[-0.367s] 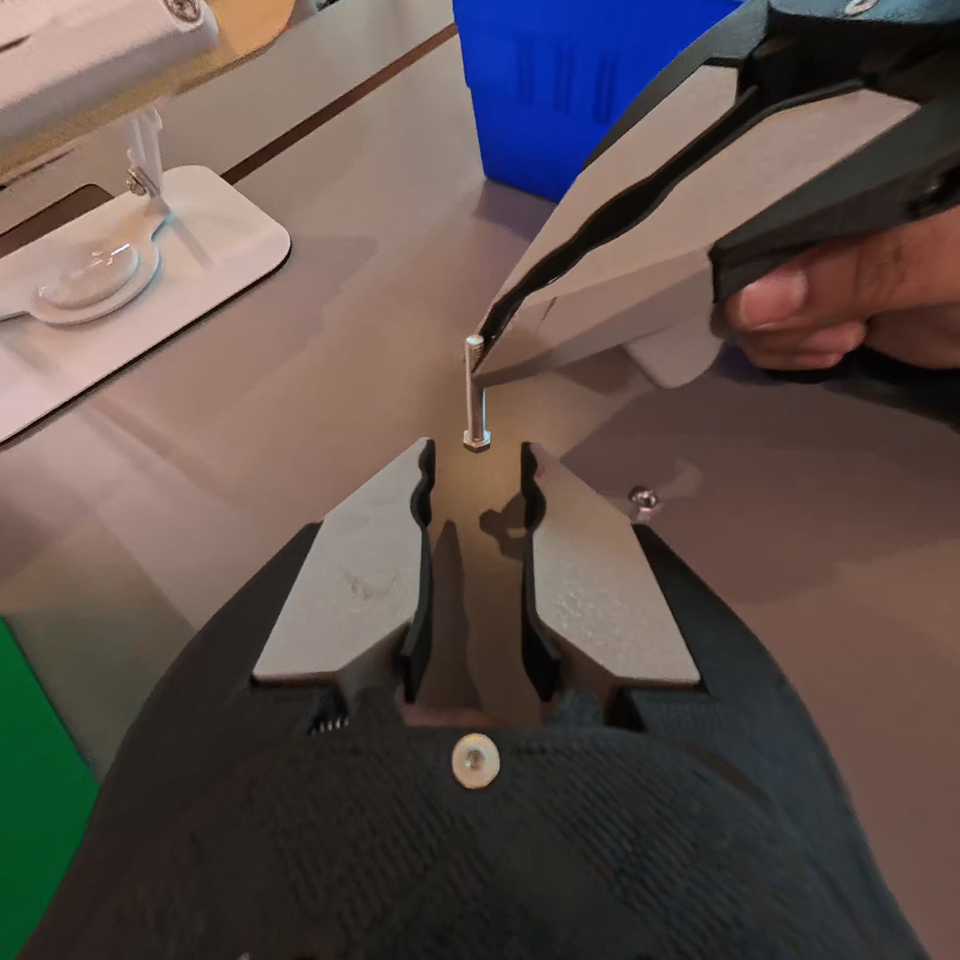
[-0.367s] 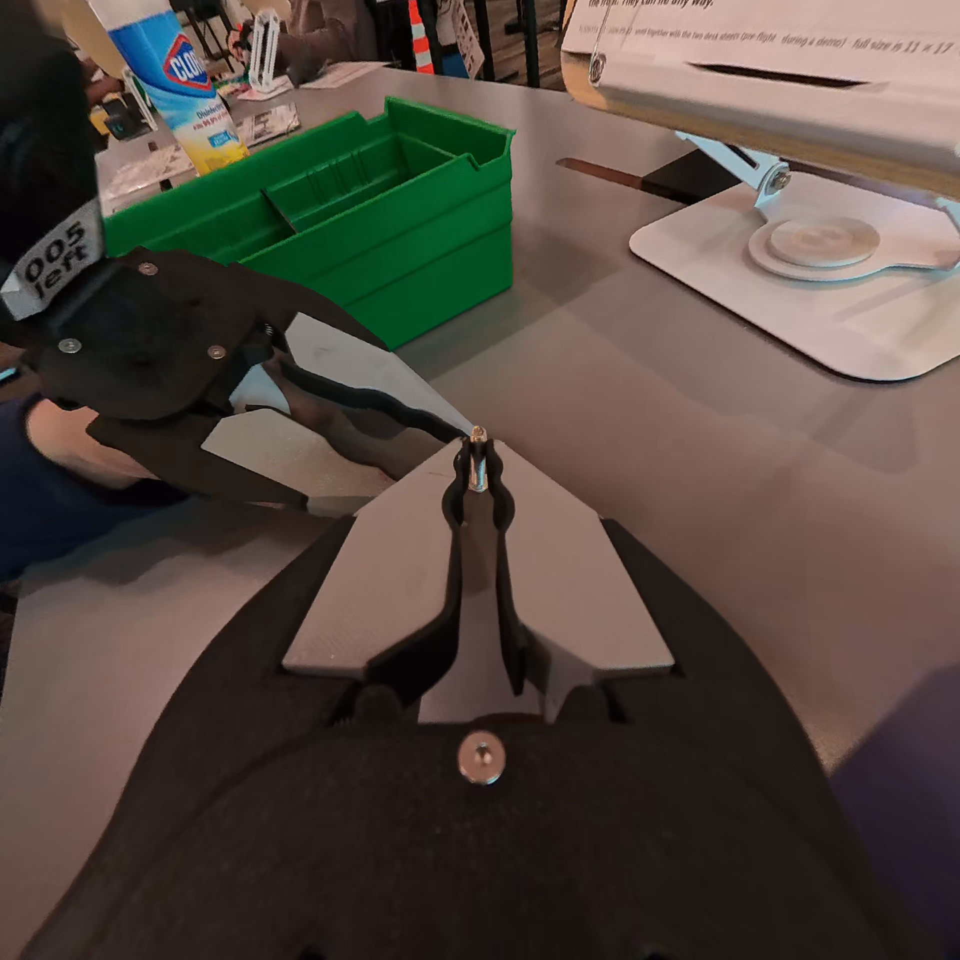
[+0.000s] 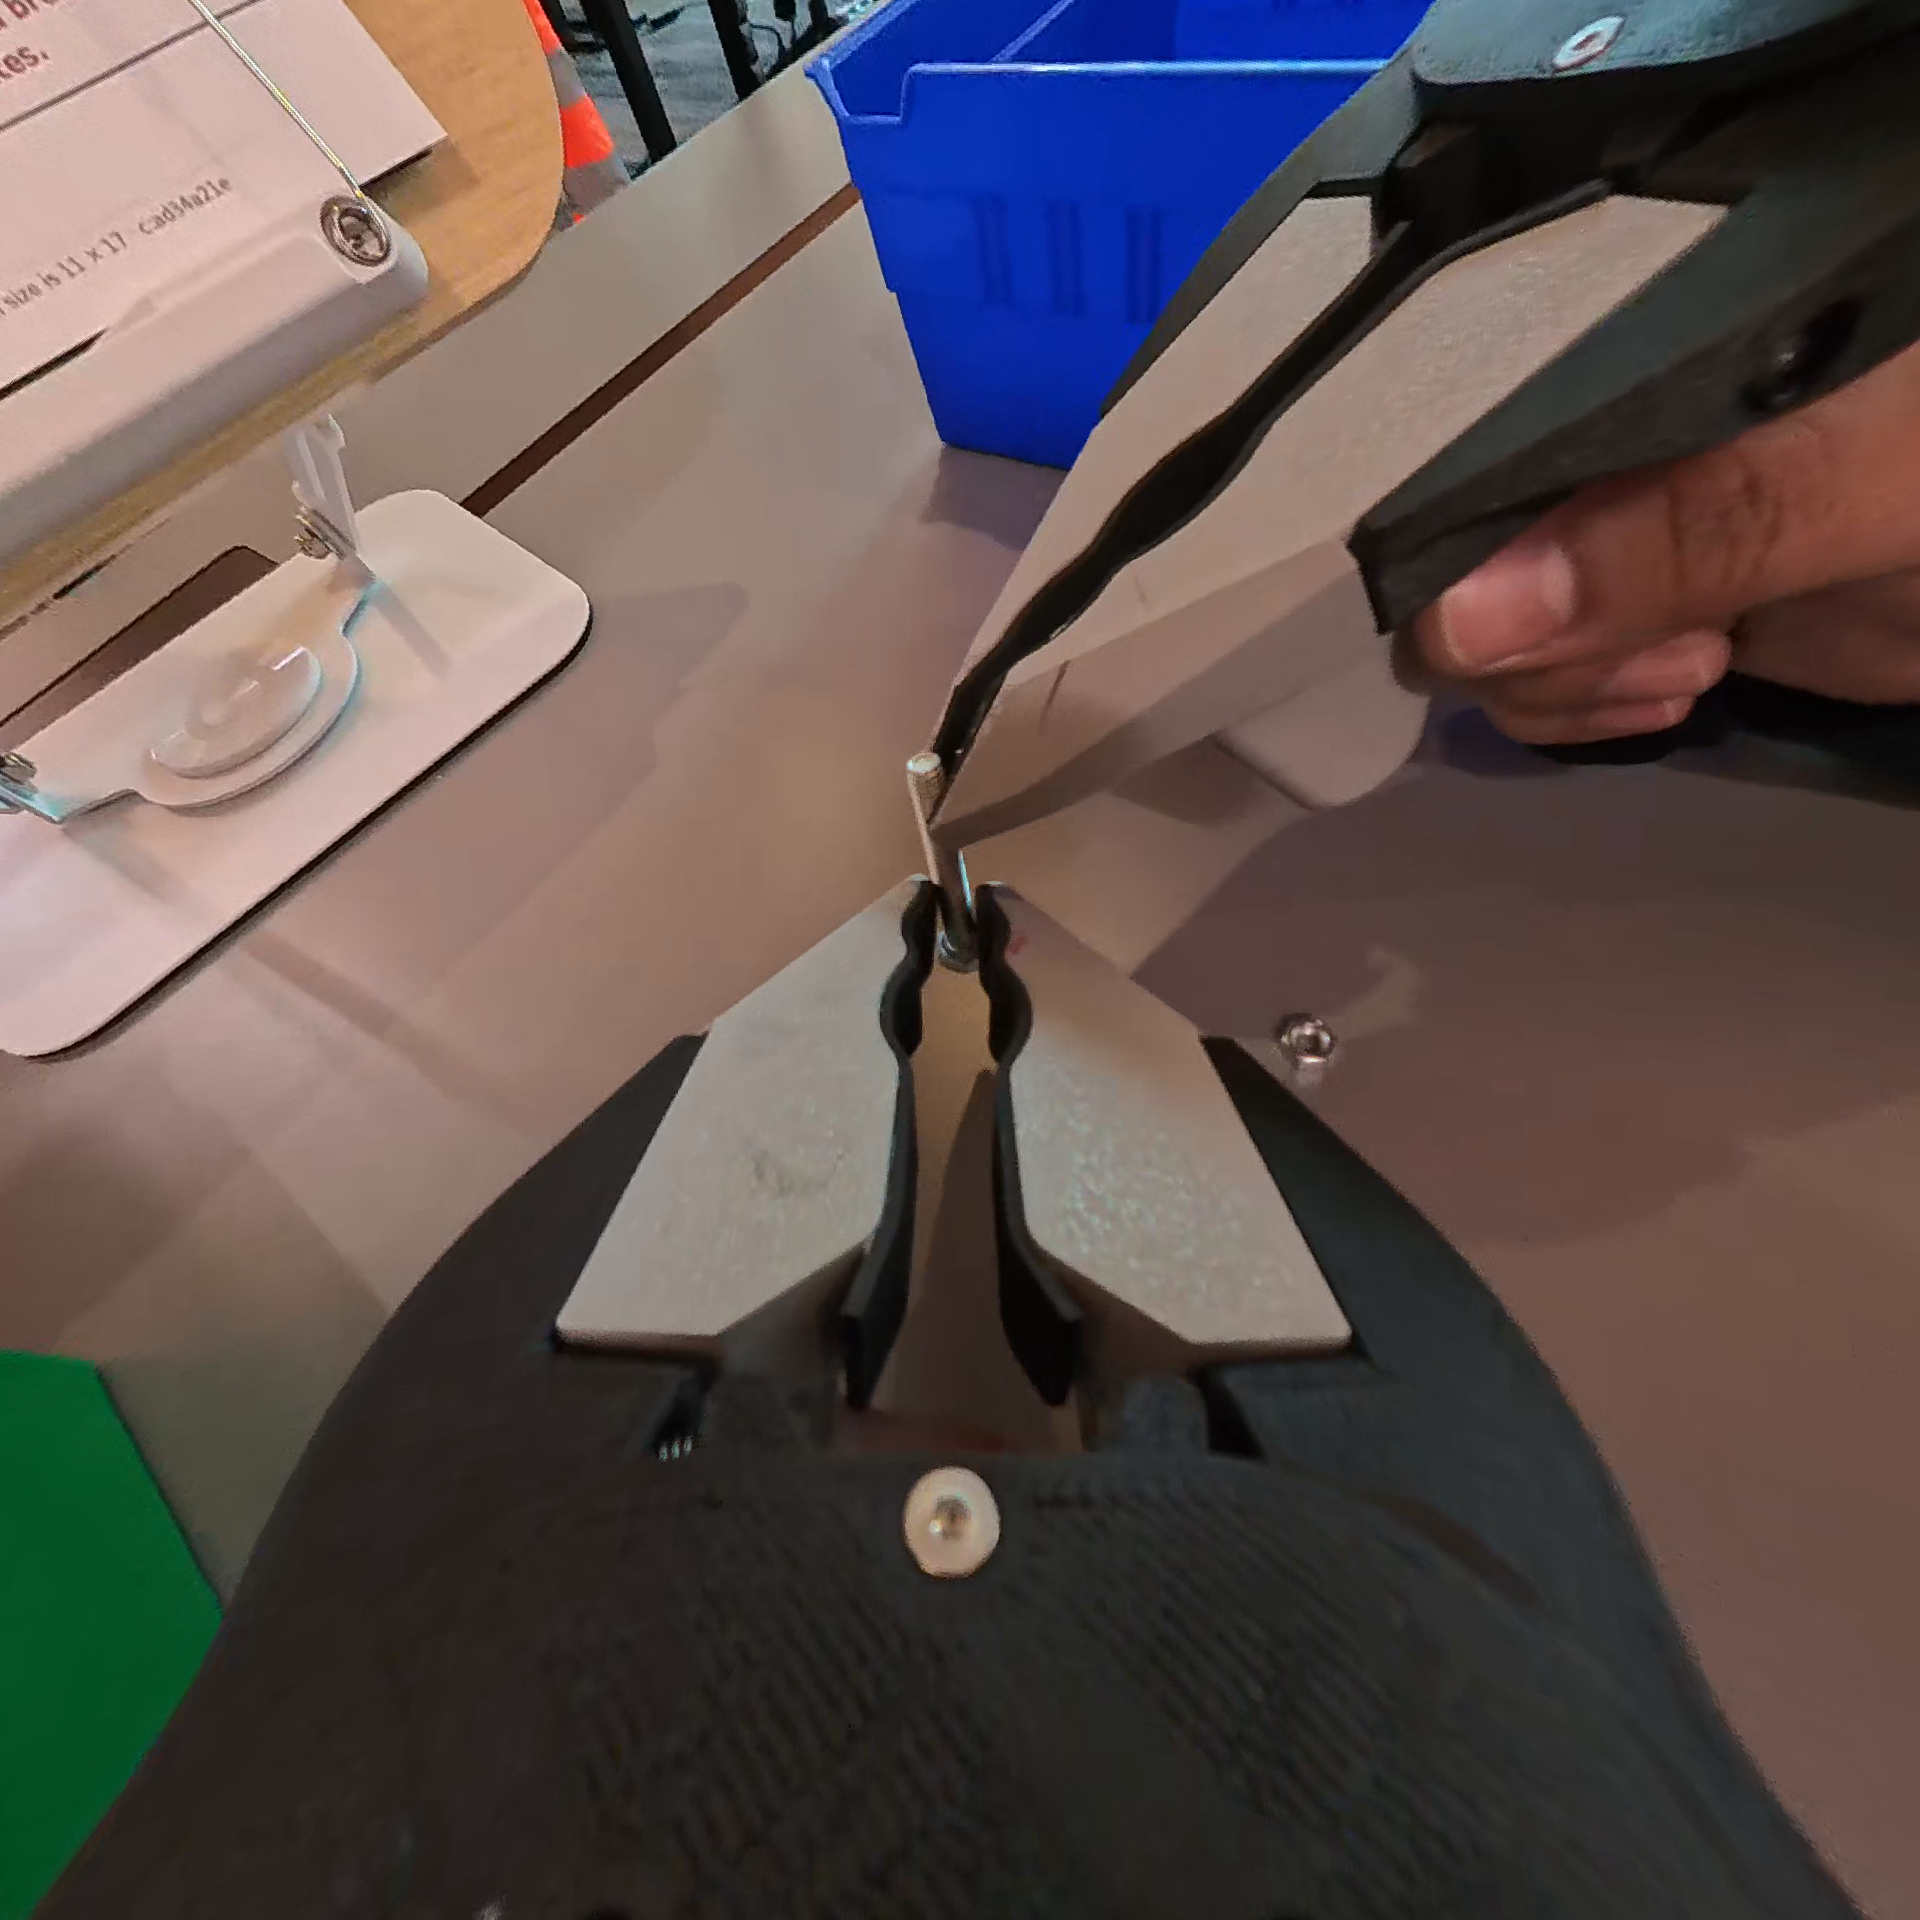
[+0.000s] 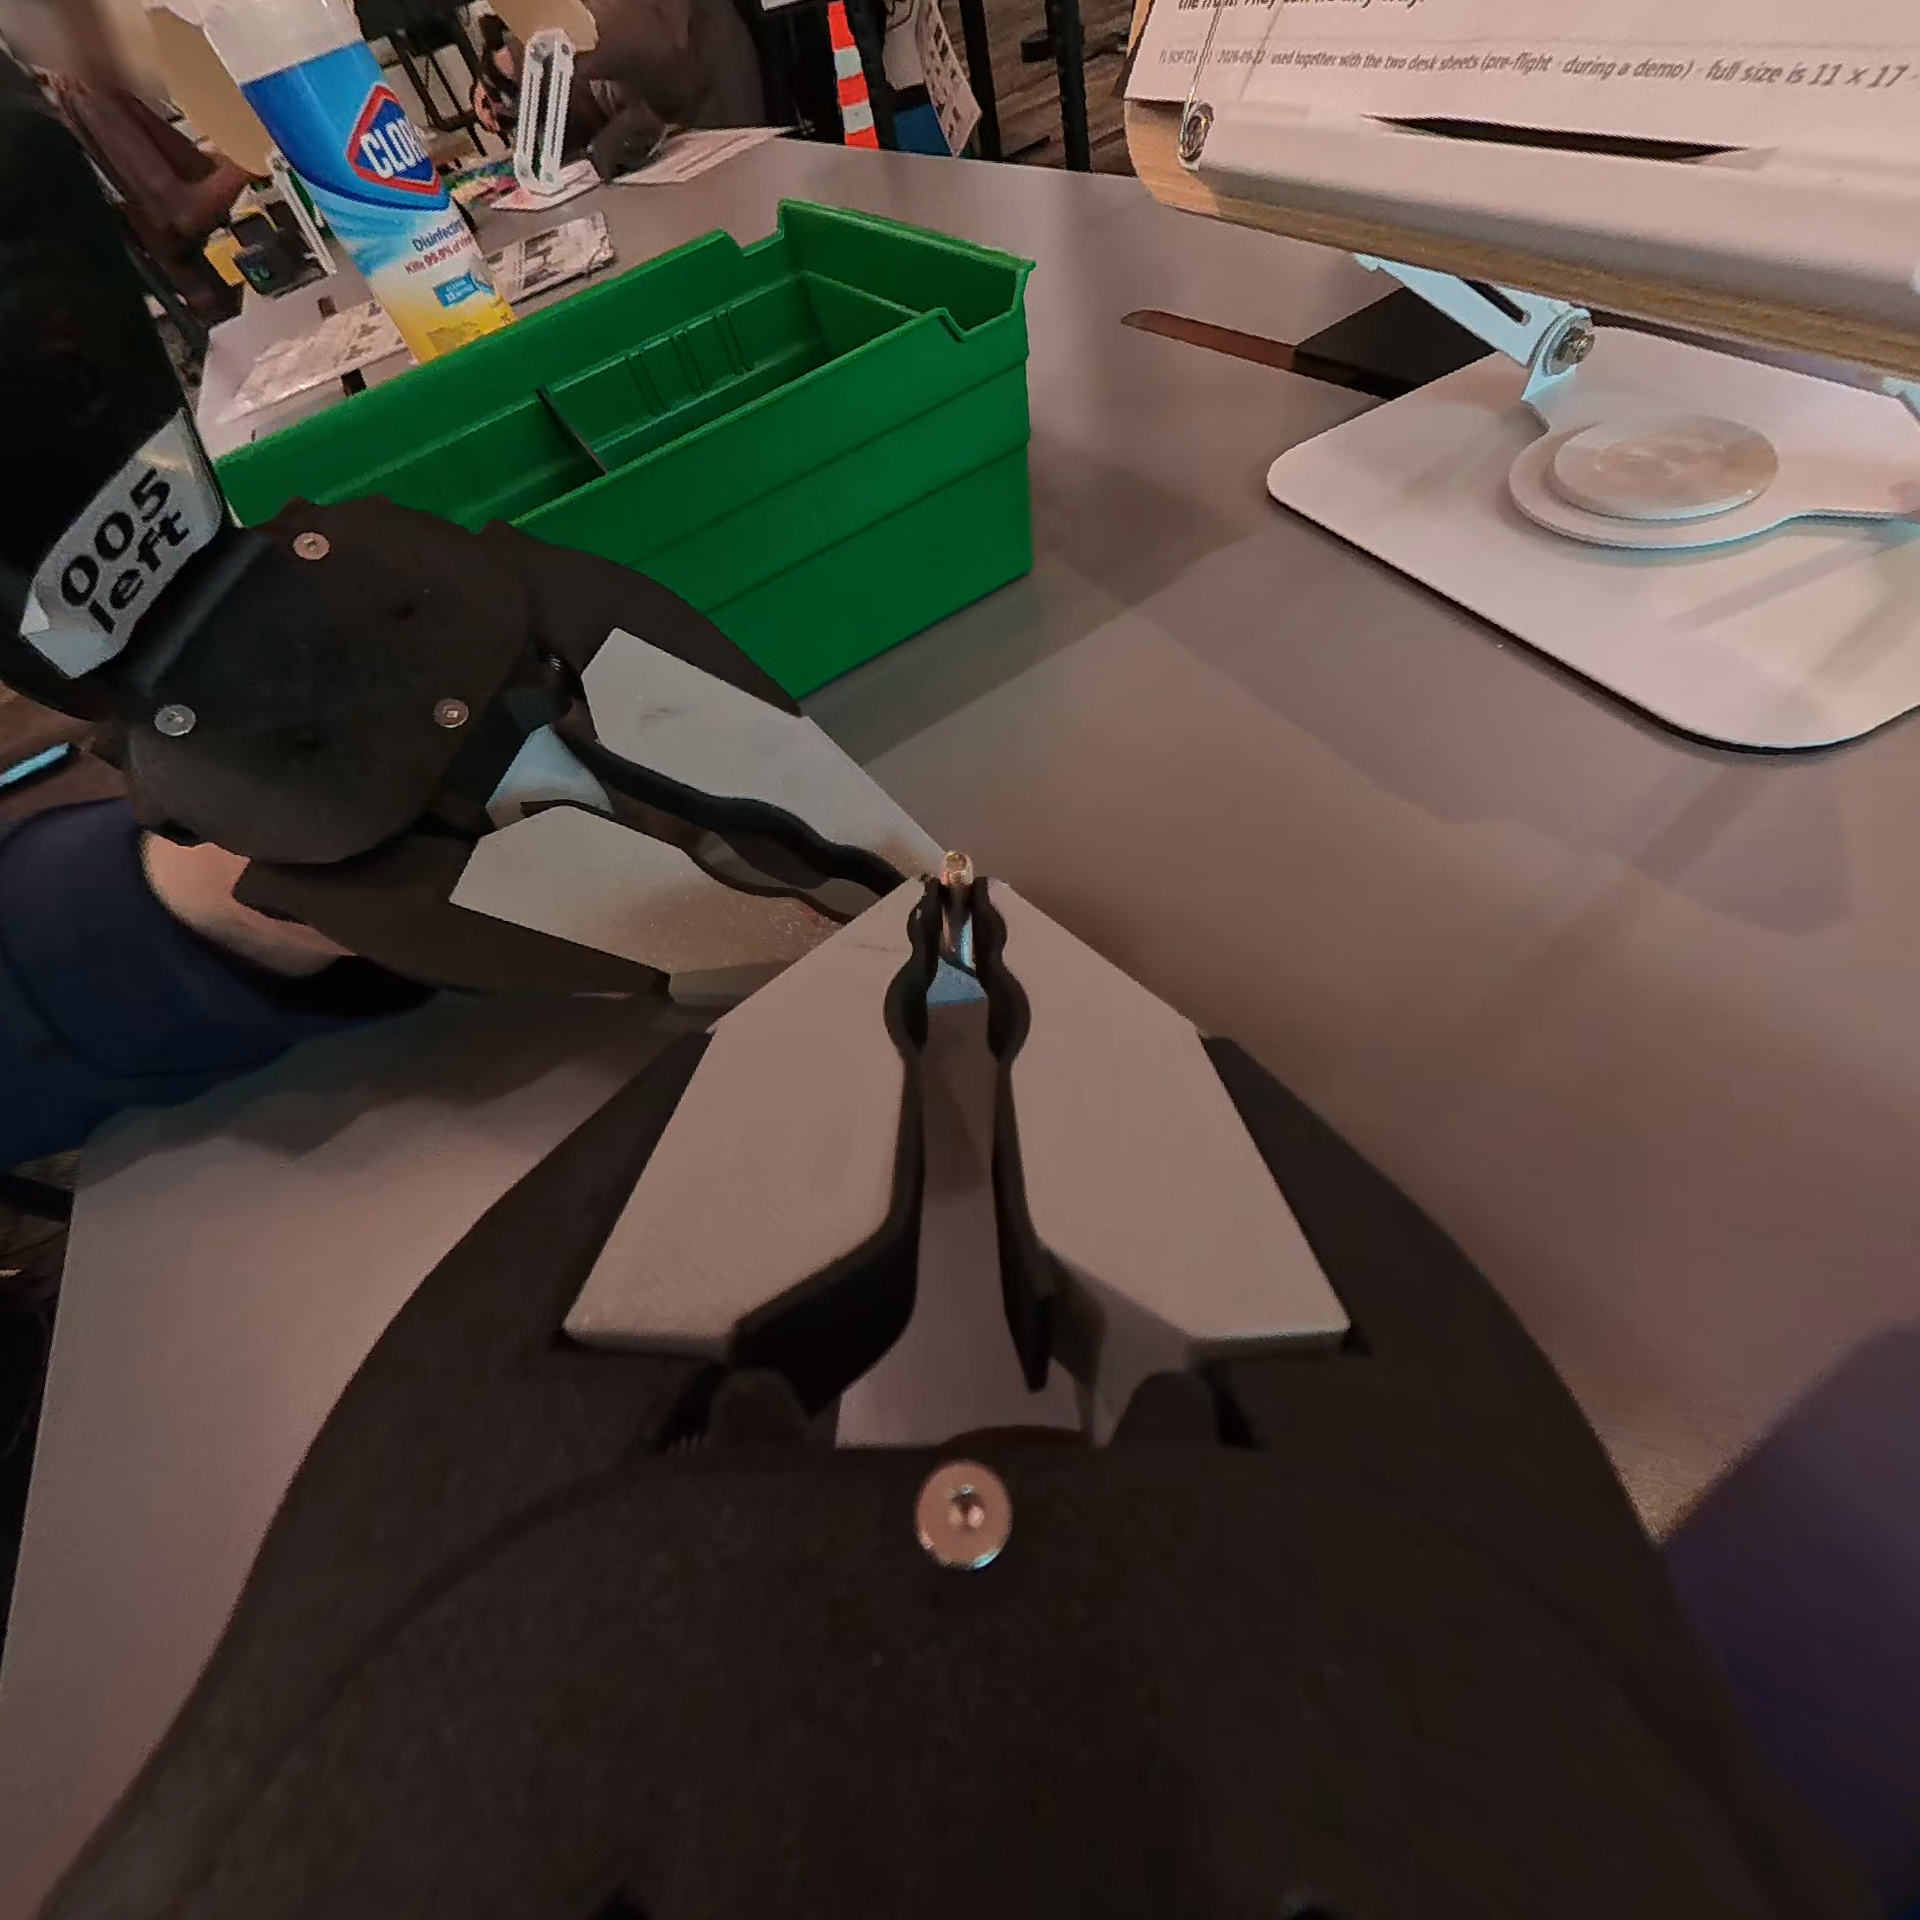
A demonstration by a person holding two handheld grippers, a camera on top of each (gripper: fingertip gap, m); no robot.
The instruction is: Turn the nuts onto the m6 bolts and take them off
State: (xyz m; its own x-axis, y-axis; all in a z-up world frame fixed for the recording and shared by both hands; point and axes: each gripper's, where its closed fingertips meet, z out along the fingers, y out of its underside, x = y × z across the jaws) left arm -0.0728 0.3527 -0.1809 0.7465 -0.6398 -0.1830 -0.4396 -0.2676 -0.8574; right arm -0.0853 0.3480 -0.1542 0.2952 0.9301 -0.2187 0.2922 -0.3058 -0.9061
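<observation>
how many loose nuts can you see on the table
1. A single nut lies flat on the grey table, just right of the left gripper, which is closed around the bolt. Others may be hidden behind the grippers or inside the bins.

bolt [image 4: 957,902] shank mostly hidden between jaws; green bin [image 3: 73,1621] cut off.

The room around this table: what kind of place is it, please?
Probably a workshop or demo space, not a home: green and blue parts bins, a document stand, and an orange cone behind.
</observation>
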